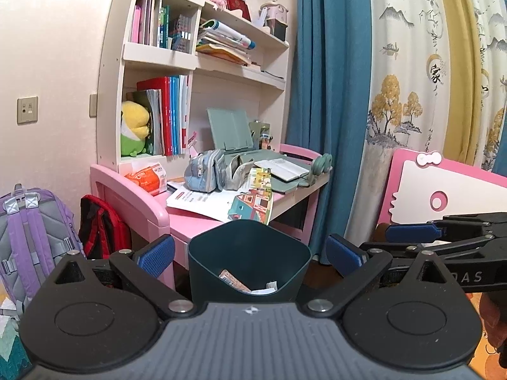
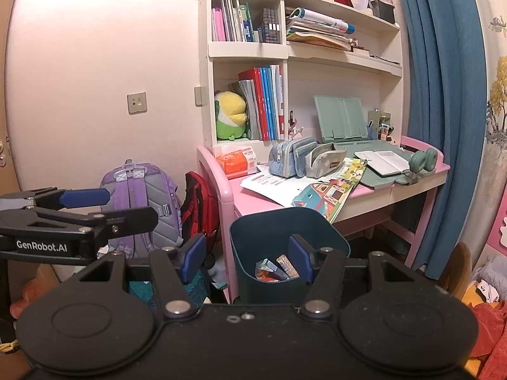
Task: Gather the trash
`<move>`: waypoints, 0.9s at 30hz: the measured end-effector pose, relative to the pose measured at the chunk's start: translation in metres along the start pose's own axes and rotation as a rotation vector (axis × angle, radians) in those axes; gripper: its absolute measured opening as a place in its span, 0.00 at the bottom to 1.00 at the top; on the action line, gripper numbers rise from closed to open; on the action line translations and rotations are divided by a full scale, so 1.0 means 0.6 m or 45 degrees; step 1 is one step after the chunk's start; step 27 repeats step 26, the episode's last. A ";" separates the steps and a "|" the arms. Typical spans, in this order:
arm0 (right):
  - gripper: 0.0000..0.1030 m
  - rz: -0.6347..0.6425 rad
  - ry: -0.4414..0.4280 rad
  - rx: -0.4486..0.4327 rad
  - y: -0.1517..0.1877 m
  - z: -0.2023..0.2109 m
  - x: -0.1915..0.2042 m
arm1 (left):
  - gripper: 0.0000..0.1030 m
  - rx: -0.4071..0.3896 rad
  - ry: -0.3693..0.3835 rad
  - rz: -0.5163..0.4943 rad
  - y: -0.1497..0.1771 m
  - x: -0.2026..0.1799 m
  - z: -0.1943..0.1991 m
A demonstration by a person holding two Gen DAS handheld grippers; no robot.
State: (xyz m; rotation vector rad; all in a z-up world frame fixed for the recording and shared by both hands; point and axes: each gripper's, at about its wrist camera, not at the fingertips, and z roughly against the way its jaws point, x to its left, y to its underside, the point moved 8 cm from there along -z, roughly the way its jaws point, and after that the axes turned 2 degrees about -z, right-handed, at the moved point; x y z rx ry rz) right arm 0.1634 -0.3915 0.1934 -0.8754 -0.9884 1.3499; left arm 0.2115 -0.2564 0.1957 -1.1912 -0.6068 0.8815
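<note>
- the left tool (image 1: 250, 251) hangs with its fingers spread wide and nothing between them; the dark teal bin (image 1: 248, 262) fills the gap ahead, which suggests it is lined up on the bin rather than on any scrap.
- the right tool (image 2: 247, 258) is also spread and empty, level beside the left one, its right finger overlapping the bin's mouth in its own view; whether it touches the rim cannot be told.
- the bin (image 2: 290, 253) stands on the floor just in front of the pink table (image 2: 424, 171), probably so scraps from the tabletop drop a short way.
- trash already lies inside: an orange-printed wrapper (image 1: 233, 280) and white paper bits (image 1: 264, 289); the right view shows colourful packets (image 2: 277, 269) at the bottom.
- on the table lie loose printed sheets (image 2: 272, 186), an illustrated leaflet (image 2: 332, 190) overhanging the edge above the bin, two pencil cases and an open notebook; which of these counts as trash is a judgement, none being crumpled.
- with both tools free, the collecting looks partly done.
</note>
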 end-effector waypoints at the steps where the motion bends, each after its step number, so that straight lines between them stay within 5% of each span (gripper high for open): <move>1: 0.55 -0.001 -0.002 -0.003 0.000 0.003 0.000 | 0.99 -0.005 -0.001 0.000 -0.001 -0.002 0.003; 27: 0.56 -0.001 -0.023 -0.018 0.030 0.070 0.015 | 0.99 -0.024 -0.005 -0.034 0.027 -0.044 0.074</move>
